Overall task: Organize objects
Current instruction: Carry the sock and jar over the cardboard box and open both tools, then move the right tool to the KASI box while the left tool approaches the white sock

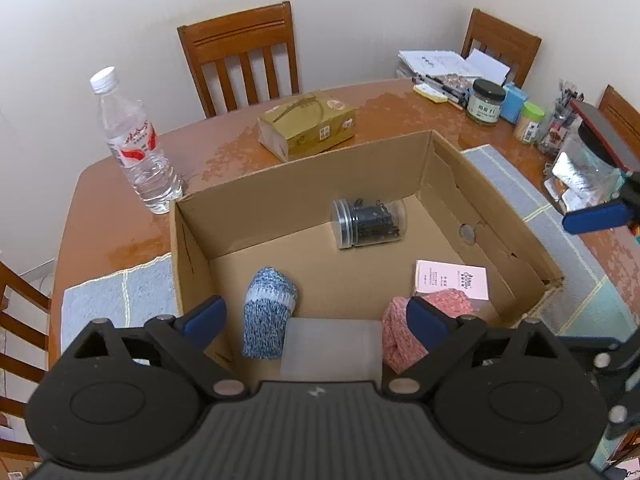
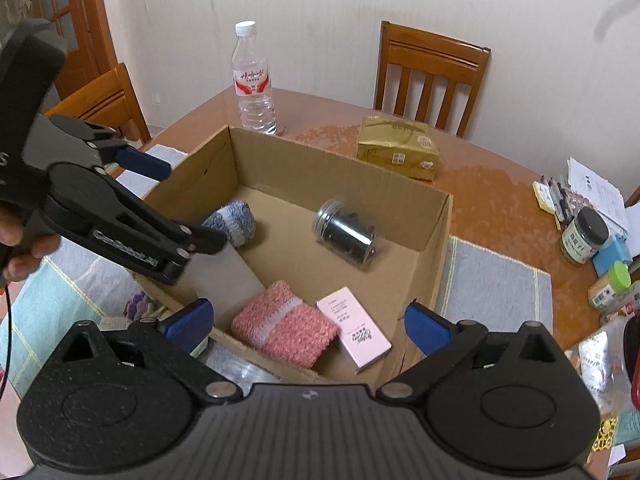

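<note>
An open cardboard box (image 1: 308,176) (image 2: 336,168) lies on the wooden table. Inside it are a clear jar of black clips (image 1: 370,222) (image 2: 346,234) on its side, a blue sock (image 1: 268,312) (image 2: 234,222), a pink sock (image 1: 400,344) (image 2: 284,328), a small pink carton (image 1: 452,280) (image 2: 354,328) and a frosted grey block (image 1: 332,348) (image 2: 224,276). My left gripper (image 1: 316,324) (image 2: 176,204) hangs open over the grey block, with its pads clear of it. My right gripper (image 2: 308,326) is open above the box's near corner, over the pink sock and carton.
A water bottle (image 1: 136,148) (image 2: 254,84) stands behind the box, and a gold tissue pack (image 1: 308,126) (image 2: 400,152) lies beside it. Jars, pens and papers (image 1: 488,100) (image 2: 584,232) crowd the right side. Grey placemats (image 1: 120,300) (image 2: 492,284) flank the box. Wooden chairs (image 1: 244,56) ring the table.
</note>
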